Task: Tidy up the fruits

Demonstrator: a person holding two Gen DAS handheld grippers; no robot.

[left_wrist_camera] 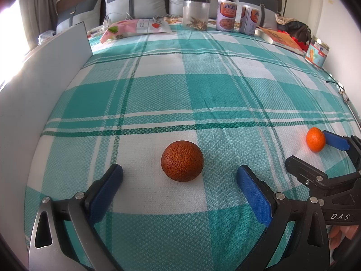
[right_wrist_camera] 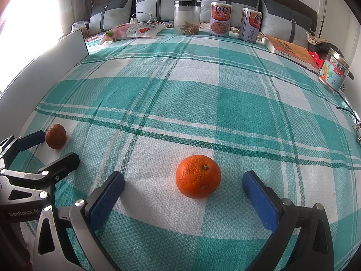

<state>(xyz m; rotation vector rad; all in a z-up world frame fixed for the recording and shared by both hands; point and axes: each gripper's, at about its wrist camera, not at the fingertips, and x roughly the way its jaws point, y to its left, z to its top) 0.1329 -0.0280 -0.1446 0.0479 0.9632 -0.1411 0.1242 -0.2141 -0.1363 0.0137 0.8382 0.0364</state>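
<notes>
On the soft plaid bedspread (left_wrist_camera: 180, 90), each round fruit may roll ahead if nudged: dark orange (left_wrist_camera: 182, 160) between the left gripper's (left_wrist_camera: 179, 177) parted jaws, bright orange (right_wrist_camera: 198, 176) between the right gripper's (right_wrist_camera: 183, 184), neither gripped.

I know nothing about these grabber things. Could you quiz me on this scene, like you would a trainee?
1. True or false: the left gripper is clamped on the dark orange fruit.
2. Which fruit lies in front of the right gripper: A) the dark one, B) the bright orange?
3. What do both fruits rest on?

Key: 1. False, its jaws stand wide apart. 2. B. 3. The green checked cloth.
</notes>
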